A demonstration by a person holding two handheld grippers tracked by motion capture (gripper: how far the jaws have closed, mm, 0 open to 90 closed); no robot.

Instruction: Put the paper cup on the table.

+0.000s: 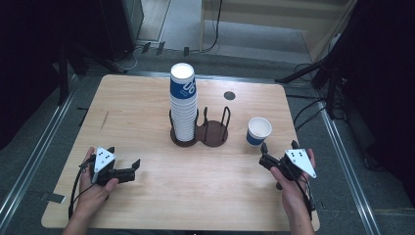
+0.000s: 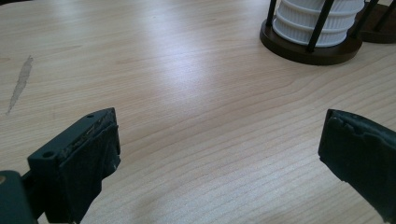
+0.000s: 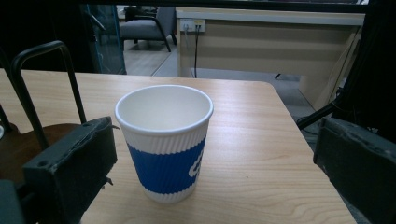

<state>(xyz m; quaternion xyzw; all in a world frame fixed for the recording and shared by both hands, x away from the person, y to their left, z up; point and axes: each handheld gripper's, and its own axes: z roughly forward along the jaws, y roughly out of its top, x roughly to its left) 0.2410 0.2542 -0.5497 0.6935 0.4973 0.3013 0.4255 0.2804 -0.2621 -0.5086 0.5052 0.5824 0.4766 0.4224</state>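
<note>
With its jaws spread wide and nothing between them, the right gripper point(image 1: 280, 147) lines up on the single cup point(image 1: 258, 130), upright near the table's point(image 1: 147, 98) right edge; the left gripper point(image 1: 123, 169) idles released by the near-left corner; the stack point(image 1: 183, 105) fills one bay of the holder point(image 1: 211, 132), the other apparently free, nothing blocking.

High view above the near table edge, looking forward and down on the cup holder point(image 1: 199, 131), left gripper view low over the tabletop, holder's base point(image 2: 310, 46) far ahead, right gripper view low, close to the single cup point(image 3: 164, 140), holder's rail point(image 3: 44, 88) beside it
</note>
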